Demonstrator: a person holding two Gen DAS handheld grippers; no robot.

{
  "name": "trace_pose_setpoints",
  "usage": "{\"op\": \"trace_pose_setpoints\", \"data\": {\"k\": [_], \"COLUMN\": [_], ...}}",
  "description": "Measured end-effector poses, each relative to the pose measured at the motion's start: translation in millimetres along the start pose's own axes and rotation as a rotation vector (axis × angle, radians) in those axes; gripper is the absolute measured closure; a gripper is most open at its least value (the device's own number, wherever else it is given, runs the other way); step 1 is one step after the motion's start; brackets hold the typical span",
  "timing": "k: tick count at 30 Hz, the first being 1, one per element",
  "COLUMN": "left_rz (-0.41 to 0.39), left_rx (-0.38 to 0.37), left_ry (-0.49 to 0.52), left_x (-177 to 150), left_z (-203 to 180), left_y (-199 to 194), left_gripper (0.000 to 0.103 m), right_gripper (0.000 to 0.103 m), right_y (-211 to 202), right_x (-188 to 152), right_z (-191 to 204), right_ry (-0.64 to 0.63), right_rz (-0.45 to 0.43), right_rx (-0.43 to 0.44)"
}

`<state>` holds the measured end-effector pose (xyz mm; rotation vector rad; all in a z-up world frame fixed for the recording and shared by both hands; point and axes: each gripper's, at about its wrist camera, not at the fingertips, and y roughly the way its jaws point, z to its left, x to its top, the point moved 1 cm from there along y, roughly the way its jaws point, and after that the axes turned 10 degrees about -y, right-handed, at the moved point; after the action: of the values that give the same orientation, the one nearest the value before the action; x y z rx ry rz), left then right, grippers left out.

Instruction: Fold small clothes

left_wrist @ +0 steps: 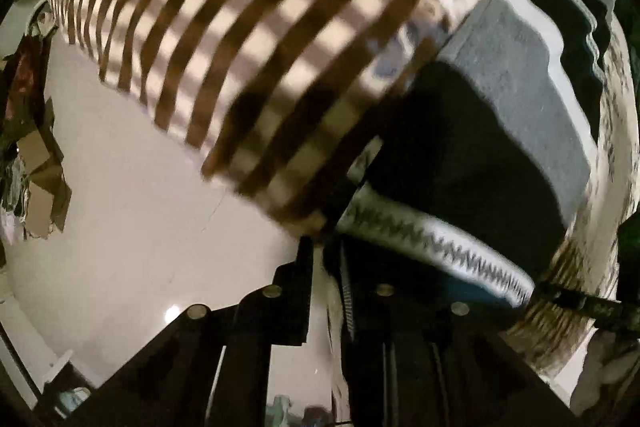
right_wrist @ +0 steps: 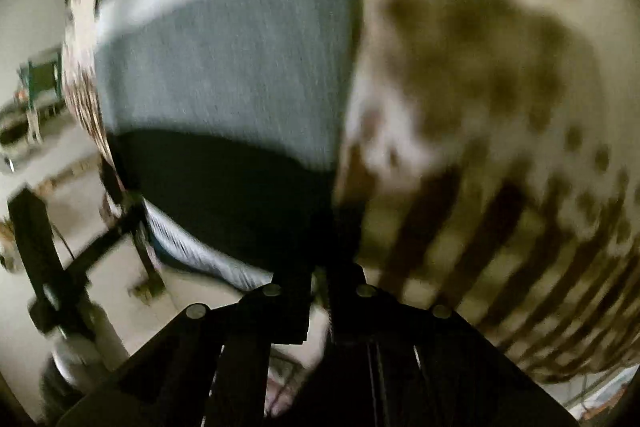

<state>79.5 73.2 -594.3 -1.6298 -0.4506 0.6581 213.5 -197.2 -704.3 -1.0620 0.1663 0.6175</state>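
Though blurred, garment (right_wrist: 224, 75) hiding claw (right_wrist: 320, 279) tips

Left wrist view: we look forward along the left gripper (left_wrist: 320, 247), its black frame filling the bottom edge, the jaws meeting at lower centre.
Left view facing: tilted down over a pale surface (left_wrist: 132, 195) at left.
Left view nearness: very close; the garment (left_wrist: 500, 131) crowds the upper and right field and is blurred.
Right wrist view: we look along the right gripper (right_wrist: 320, 275), frame again at the bottom.
Right view nearness: closer still; cloth fills nearly all of it.
Shared: both views take in the same grey, black and white banded garment (right_wrist: 224, 79) and the brown striped, spotted cloth (left_wrist: 240, 39) beside it.
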Motion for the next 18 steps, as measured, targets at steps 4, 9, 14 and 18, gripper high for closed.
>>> {"op": "trace_pose_setpoints", "data": {"k": [4,9,14,18], "left_rz": [-0.052,-0.187,-0.222,-0.195], "left_rx": [-0.067,-0.315,-0.487,-0.460], "left_ry": [-0.042,0.022,0.134,0.277], "left_x": [14,104,236,320], "left_z": [-8,-94,-215,-303], "left_y": [-44,-106,-112,-82], "left_gripper": [0.081,0.025,0.025,0.025], "right_gripper": [0.090,0.051,0.035,0.035], "right_y": [-2,-91,-204,-261], "right_x": [-19,12,102,182], "right_z": [-22,-44,-70,-93], "right_ry": [0.040,0.142,0.242,0.322], "right_rz": [0.065,-0.152,-0.470,-0.644], "right_rx": [0.049,0.080,0.111,0.137]}}
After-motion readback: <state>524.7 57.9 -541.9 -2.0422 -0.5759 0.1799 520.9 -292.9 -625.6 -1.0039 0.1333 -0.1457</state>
